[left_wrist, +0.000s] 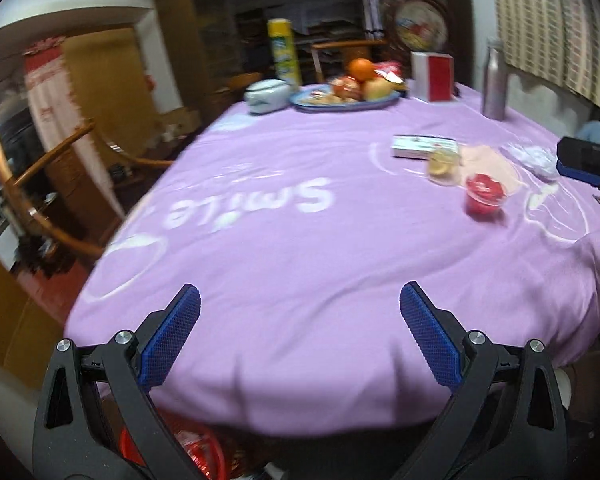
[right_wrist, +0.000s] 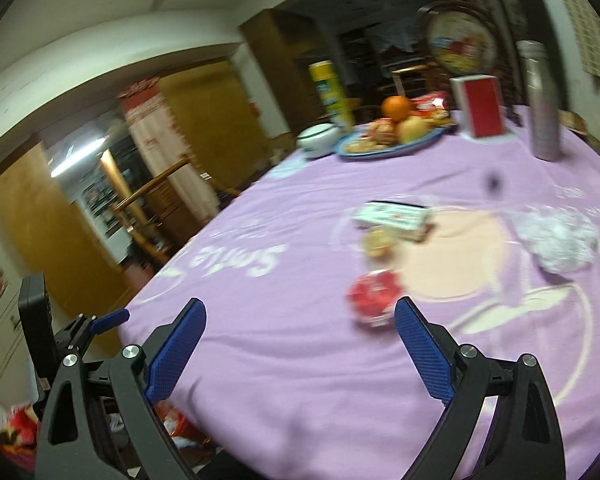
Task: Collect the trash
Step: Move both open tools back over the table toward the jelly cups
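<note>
Our left gripper [left_wrist: 300,304] hangs spread wide and empty over the near edge of the tabletop [left_wrist: 300,240]; our right gripper [right_wrist: 300,316] gapes too, nothing between its pads. Just past its right finger lies the red cup [right_wrist: 374,298], then the yellow cup [right_wrist: 378,242] and box [right_wrist: 392,216], with the crumpled plastic [right_wrist: 560,244] toward the right edge
</note>
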The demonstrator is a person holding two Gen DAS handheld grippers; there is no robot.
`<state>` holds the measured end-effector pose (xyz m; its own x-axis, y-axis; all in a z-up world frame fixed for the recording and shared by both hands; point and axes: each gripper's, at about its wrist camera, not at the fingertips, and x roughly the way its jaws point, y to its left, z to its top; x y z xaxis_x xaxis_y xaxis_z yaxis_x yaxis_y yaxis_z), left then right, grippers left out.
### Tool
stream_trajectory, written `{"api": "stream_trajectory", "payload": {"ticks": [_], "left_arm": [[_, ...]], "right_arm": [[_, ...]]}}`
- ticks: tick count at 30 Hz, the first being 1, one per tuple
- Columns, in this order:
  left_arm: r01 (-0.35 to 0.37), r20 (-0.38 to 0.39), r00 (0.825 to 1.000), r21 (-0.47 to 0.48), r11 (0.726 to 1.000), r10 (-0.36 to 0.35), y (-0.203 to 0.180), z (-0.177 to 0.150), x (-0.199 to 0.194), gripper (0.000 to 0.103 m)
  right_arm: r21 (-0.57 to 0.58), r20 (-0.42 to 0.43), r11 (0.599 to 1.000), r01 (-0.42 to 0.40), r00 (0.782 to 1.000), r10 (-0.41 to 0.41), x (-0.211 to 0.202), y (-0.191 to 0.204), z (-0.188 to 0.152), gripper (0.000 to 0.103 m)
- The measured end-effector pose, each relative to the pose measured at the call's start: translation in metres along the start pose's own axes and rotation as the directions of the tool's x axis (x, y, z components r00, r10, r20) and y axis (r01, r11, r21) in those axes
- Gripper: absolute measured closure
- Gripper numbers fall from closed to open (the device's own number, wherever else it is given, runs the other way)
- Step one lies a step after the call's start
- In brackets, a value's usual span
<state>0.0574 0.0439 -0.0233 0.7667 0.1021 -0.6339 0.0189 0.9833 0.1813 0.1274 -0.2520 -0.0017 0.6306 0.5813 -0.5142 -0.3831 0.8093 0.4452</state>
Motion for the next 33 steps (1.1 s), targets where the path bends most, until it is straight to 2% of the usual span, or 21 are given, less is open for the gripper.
{"api": "stream_trajectory", "payload": {"ticks": [3, 10, 19, 24, 27, 29, 33], "left_arm": [[0.036, -0.025, 0.999, 0.036, 0.999, -0.035, -0.02, 0.013, 0.023, 0.007], [0.093, -0.081, 0.993, 0.053, 0.994, -0.089, -0.036, 0.036, 0.068, 0.007], [0.112, -0.1, 0.99, 0.095, 0.989, -0.103, -0.046, 0.066, 0.103, 0.007], [0.112, -0.094, 0.99, 0.099, 0.989, -0.103, -0.052, 0.086, 0.12, 0.007], [0.133, -0.093, 0.988, 0.092, 0.987, -0.124, -0.058, 0.101, 0.131, 0.007], [0.164, -0.098, 0.983, 0.086, 0.983, -0.155, -0.065, 0.112, 0.139, 0.007], [0.254, -0.119, 0.963, 0.102, 0.962, -0.242, -0.087, 0.131, 0.153, 0.007]], "right_arm": [[0.043, -0.001, 0.998, 0.039, 0.999, -0.039, 0.007, -0.027, 0.007, 0.009], [0.072, -0.021, 0.992, 0.104, 0.995, -0.102, 0.032, -0.066, 0.031, 0.009], [0.057, -0.054, 0.989, 0.137, 0.989, -0.134, 0.061, -0.079, 0.056, 0.008], [0.055, -0.038, 0.98, 0.19, 0.981, -0.188, 0.068, -0.091, 0.053, 0.008], [0.102, -0.064, 0.977, 0.187, 0.981, -0.181, 0.072, -0.101, 0.051, 0.008], [0.137, -0.067, 0.978, 0.155, 0.987, -0.147, 0.07, -0.105, 0.05, 0.008], [0.168, -0.052, 0.972, 0.163, 0.986, -0.157, 0.065, -0.111, 0.05, 0.008]]}}
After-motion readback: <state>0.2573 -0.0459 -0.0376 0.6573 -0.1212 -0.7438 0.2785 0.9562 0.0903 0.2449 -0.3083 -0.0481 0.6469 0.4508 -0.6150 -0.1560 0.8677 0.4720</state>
